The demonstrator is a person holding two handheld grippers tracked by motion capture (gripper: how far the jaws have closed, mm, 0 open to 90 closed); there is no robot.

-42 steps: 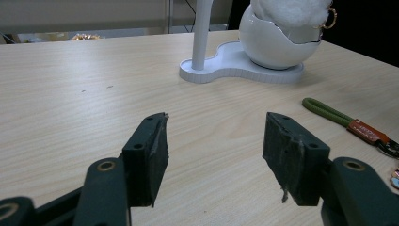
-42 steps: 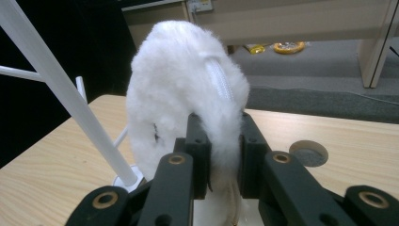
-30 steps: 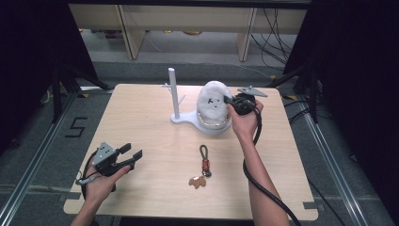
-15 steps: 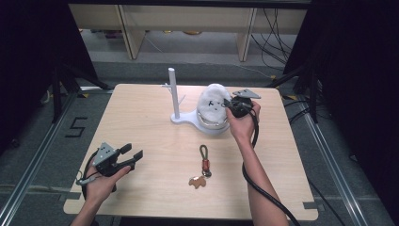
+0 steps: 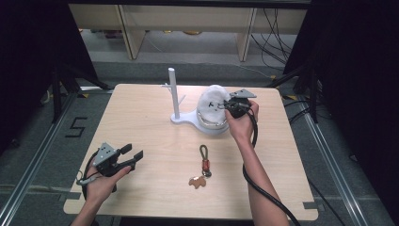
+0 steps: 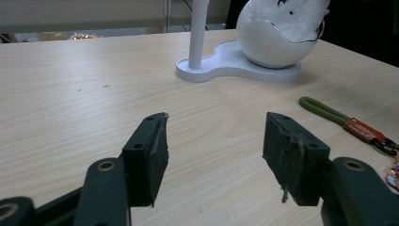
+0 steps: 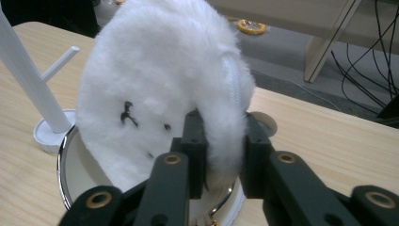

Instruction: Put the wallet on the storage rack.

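Fluffy white pouch stands in the white egg-shaped bowl on the stand near the far edge of the surface, and the right gripper has its 2 fingers around the pouch edge; they have just been opening, but the fur looks still squeezed between them. The left gripper rests near the front left corner with fingers spread and empty. I judge this is the release step; next the right fingers must open fully and draw back without pulling the pouch out.

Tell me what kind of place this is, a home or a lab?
Most likely a lab or recording room: one bare wooden table on a grey floor with a taped number, loose cables trailing behind, and dark curtains at the sides.
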